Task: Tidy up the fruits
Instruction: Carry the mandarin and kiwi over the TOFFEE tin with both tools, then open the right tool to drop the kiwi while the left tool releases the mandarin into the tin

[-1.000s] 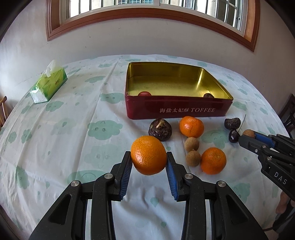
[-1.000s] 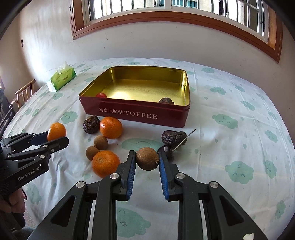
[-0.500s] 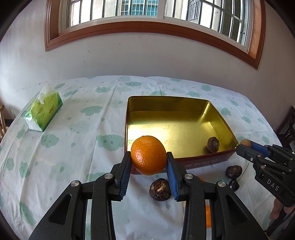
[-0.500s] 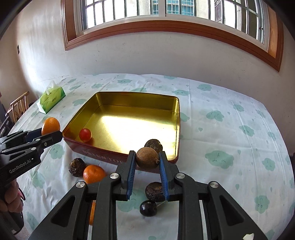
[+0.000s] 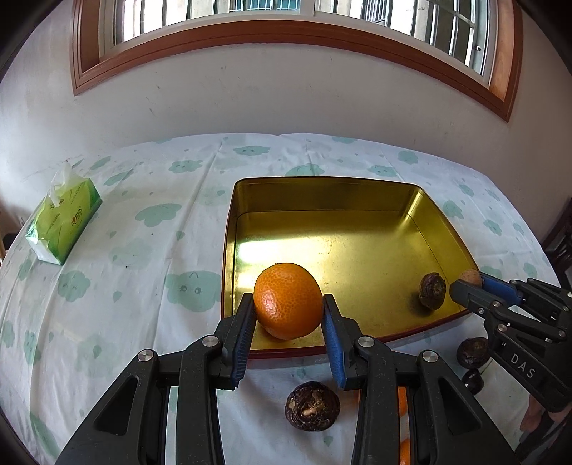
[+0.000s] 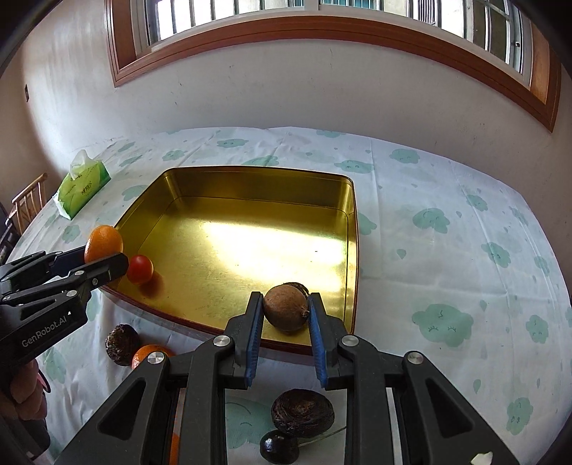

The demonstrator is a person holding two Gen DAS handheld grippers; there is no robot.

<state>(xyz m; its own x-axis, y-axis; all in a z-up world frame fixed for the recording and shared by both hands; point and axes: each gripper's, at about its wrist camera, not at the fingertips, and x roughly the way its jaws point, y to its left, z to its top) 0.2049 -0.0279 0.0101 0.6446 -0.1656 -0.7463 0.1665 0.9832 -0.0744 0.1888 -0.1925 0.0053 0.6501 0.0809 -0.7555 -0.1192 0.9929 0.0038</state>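
**Both tongs gripping fruit over the gold tin**

I am reading "DAS" on the right tongs point(image 6: 286, 311) in the left wrist view, and "GenRobot.AI" on the left tongs point(image 5: 287, 307) in the right wrist view. The green tissue pack point(image 5: 62, 223) carries print too small to read. A white cloth with pale green clouds is covering the tabletop point(image 5: 143, 250), under a wood-framed window point(image 5: 286, 32) in a white wall. My left tongs are clamping an orange point(image 5: 287, 300) over the tin's point(image 5: 439, 221) near left corner; my right tongs are pinching a brown round fruit point(image 6: 286, 308) over its near right corner. Both are tilting downward. A cherry tomato point(image 6: 140, 269) and a dark wrinkled fruit point(image 5: 432, 289) are lying inside the tin.
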